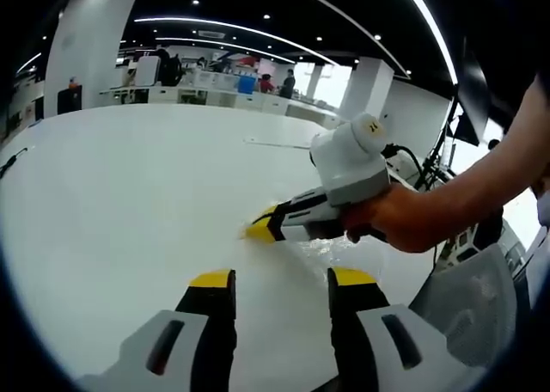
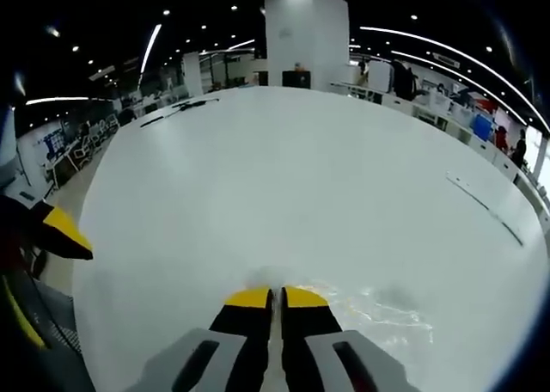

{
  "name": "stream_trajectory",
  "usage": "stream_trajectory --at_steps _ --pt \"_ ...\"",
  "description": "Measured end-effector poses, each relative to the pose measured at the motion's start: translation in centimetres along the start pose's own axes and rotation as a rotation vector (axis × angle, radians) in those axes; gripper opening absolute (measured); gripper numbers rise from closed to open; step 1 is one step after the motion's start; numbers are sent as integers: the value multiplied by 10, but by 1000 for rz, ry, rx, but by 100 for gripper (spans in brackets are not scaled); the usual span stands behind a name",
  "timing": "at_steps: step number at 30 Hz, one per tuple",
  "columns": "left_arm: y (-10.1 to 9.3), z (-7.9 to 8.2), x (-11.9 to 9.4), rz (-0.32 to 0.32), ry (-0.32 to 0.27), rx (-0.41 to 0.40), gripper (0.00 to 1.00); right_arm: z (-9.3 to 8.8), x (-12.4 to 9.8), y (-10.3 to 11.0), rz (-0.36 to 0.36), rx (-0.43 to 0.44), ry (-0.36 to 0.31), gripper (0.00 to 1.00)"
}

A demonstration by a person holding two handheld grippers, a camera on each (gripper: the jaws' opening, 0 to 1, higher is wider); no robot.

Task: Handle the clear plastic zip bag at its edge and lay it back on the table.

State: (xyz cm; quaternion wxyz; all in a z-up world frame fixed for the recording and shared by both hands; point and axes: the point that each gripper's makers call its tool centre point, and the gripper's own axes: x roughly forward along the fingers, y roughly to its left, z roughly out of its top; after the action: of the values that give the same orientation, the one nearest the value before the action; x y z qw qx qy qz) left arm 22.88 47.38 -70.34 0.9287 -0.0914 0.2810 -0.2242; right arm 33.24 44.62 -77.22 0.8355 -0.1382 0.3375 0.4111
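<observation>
Pinching the bag point(image 2: 369, 310) at its near edge, the right gripper point(image 2: 275, 299) had its yellow-tipped jaws pressed together, with only a thin seam between them. In the right gripper view the clear film spread out ahead and to the right of the tips, low on the white table point(image 2: 301, 177); its glints and wrinkles were the main sign of it, and whether all of it lay flat could not be told.

In the left gripper view the same right gripper point(image 1: 258, 229) came in from the right, held by a hand point(image 1: 404, 220), its tips down at the table surface with the shiny bag point(image 1: 322, 248) just beside and under them.

The left gripper point(image 1: 282, 280) hung back from this, its jaws spread wide with nothing between them, bare table showing in the gap. Its tip also showed at the left edge of the right gripper view.

As a judgement, the task looked well along: the edge was gripped and the bag seemed to be down on, or very close to, the table. What seemed left was to part the right jaws, let the edge go, and lift clear without dragging the film.
</observation>
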Motion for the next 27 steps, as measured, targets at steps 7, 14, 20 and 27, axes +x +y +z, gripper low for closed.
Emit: stream_trajectory --at_steps 7,14,20,27 --pt "-2 -1 0 -1 6 6 40 -4 1 -1 8 -39 27 0" --pt "0 0 -1 15 14 14 41 -6 -2 1 19 -83 45 0" --pt "3 -2 0 26 22 14 40 0 -13 11 32 -134 31 0" --pt "10 2 -1 41 11 -10 40 9 -25 8 33 -207 15 0"
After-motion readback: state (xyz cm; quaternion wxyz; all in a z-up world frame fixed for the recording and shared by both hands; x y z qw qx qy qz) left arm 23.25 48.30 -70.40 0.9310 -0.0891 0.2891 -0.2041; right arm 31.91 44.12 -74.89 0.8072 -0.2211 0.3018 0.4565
